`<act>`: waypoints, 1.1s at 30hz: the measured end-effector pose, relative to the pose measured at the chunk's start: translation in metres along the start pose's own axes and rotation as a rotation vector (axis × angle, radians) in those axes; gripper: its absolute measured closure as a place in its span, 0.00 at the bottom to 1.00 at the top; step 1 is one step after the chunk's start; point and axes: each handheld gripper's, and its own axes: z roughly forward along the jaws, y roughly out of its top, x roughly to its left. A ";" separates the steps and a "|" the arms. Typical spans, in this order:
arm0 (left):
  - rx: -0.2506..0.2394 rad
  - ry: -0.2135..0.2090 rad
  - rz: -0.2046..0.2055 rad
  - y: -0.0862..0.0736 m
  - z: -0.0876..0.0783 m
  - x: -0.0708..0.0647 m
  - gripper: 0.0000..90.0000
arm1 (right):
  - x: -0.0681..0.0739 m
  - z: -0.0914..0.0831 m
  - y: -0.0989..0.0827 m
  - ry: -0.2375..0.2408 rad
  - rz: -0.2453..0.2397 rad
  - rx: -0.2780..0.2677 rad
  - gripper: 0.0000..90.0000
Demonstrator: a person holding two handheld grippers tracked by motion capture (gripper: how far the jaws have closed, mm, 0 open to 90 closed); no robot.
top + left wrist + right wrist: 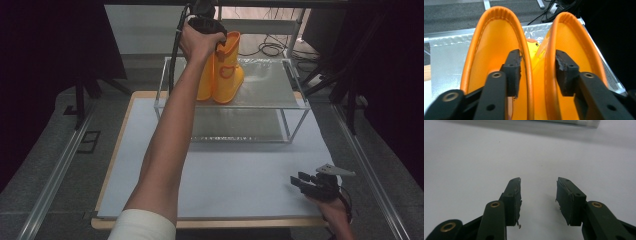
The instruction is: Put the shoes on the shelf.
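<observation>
Two orange rubber boots (227, 75) stand upright side by side on the top shelf of a metal-framed rack (270, 87). My left gripper (217, 42) reaches down onto their tops. In the left gripper view it (537, 56) is open, one jaw inside the left boot (491, 50) and one inside the right boot (574, 45). The boots' two neighbouring walls stand between the jaws, with small gaps either side. My right gripper (299, 179) rests low at the table's front right. In its own view it (538, 182) is open over bare white surface, holding nothing.
The rack has a lower shelf (235, 125) under the top one and stands at the back of the white table mat (240, 175). Cables (270, 49) lie on the floor behind the rack. Metal rails (55, 170) run along both sides of the table.
</observation>
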 end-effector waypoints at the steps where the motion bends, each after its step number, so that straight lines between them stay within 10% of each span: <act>1: 0.003 -0.004 -0.002 0.002 -0.003 0.000 0.58 | 0.000 0.000 0.000 0.000 0.000 0.000 0.60; 11: -0.032 -0.124 0.087 0.000 -0.050 0.005 0.48 | 0.001 0.001 0.000 0.001 0.000 0.004 0.60; 22: -0.033 -0.182 0.248 -0.047 -0.098 0.019 0.86 | 0.003 0.000 0.001 -0.004 -0.007 0.000 0.60; 33: 0.021 -0.197 0.311 -0.096 -0.111 0.040 0.93 | 0.005 0.001 0.001 -0.006 -0.012 0.003 0.60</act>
